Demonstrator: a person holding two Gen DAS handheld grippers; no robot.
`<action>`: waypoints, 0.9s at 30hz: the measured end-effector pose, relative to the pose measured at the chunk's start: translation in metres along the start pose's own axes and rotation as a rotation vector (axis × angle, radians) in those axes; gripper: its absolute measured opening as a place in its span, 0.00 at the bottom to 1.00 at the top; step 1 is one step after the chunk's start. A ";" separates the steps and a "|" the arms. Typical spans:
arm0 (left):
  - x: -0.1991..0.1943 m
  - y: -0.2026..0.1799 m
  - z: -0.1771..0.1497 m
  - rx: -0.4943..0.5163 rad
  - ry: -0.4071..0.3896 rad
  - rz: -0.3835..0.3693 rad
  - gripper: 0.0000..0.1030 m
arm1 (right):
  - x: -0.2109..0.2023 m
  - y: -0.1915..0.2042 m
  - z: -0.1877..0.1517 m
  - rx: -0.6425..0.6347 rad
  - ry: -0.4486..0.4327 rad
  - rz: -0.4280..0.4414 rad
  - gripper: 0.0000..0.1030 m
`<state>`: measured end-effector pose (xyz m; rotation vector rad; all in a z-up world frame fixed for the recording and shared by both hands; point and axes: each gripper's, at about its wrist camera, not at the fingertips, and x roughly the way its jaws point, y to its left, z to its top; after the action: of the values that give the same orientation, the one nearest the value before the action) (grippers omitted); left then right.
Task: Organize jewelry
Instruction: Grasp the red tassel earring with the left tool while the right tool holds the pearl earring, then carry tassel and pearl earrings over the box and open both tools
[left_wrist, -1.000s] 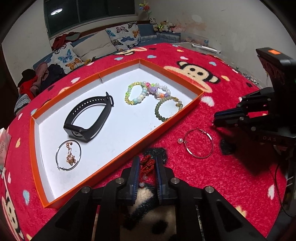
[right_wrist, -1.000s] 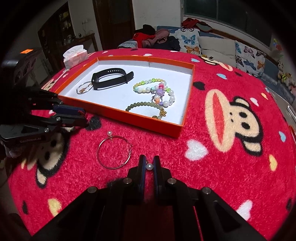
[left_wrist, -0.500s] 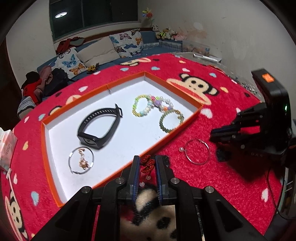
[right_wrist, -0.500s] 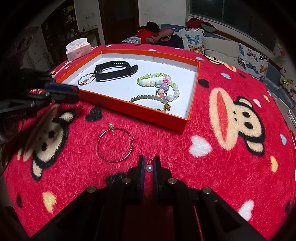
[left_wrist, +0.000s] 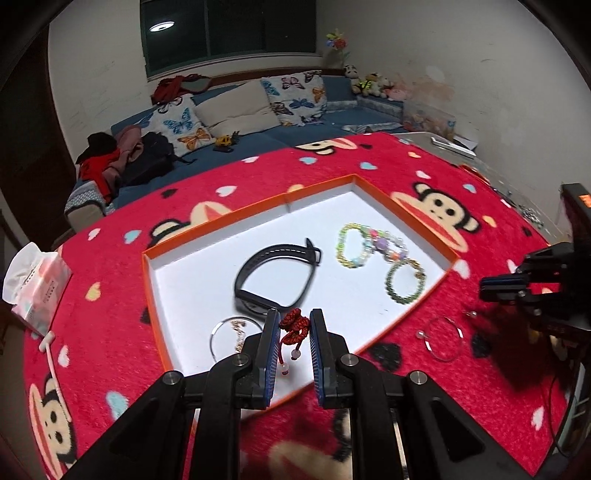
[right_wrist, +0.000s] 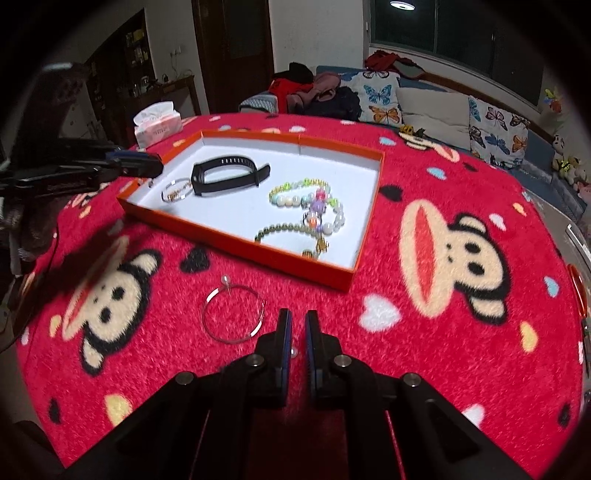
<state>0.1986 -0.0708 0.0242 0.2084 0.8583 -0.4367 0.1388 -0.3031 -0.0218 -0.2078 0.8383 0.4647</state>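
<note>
A red blanket (left_wrist: 332, 162) was spread under an orange tray (left_wrist: 373, 192), in which a black band (left_wrist: 275, 275), beaded bracelets (left_wrist: 373, 247) and a bangle (left_wrist: 221, 332) lay. A hoop (right_wrist: 232, 314) lay outside, on the blanket. A red cord (left_wrist: 293, 326) was pinched in the left gripper (left_wrist: 293, 325) above the tray's near edge. The right gripper (right_wrist: 297, 325) was held pressed together; whether anything was pinched could not be told.

Behind your bench you have a blue sofa (left_wrist: 258, 136) with butterfly cushions (left_wrist: 295, 94) under a dark window (left_wrist: 229, 33) reflecting a ceiling lamp (left_wrist: 161, 26); plush toys (left_wrist: 369, 83) in the corner, a dark wooden door (right_wrist: 232, 51)
</note>
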 end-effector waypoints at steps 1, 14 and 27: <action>0.002 0.002 0.001 -0.005 0.003 0.005 0.17 | -0.001 0.000 0.003 -0.001 -0.009 -0.003 0.09; 0.020 0.007 -0.005 -0.019 0.040 0.003 0.17 | 0.017 -0.003 -0.012 0.006 0.109 0.037 0.33; 0.013 0.005 -0.010 -0.029 0.037 -0.015 0.17 | 0.023 0.006 -0.018 -0.031 0.108 0.010 0.13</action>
<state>0.2013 -0.0666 0.0077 0.1842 0.9020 -0.4349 0.1373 -0.2970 -0.0504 -0.2590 0.9384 0.4789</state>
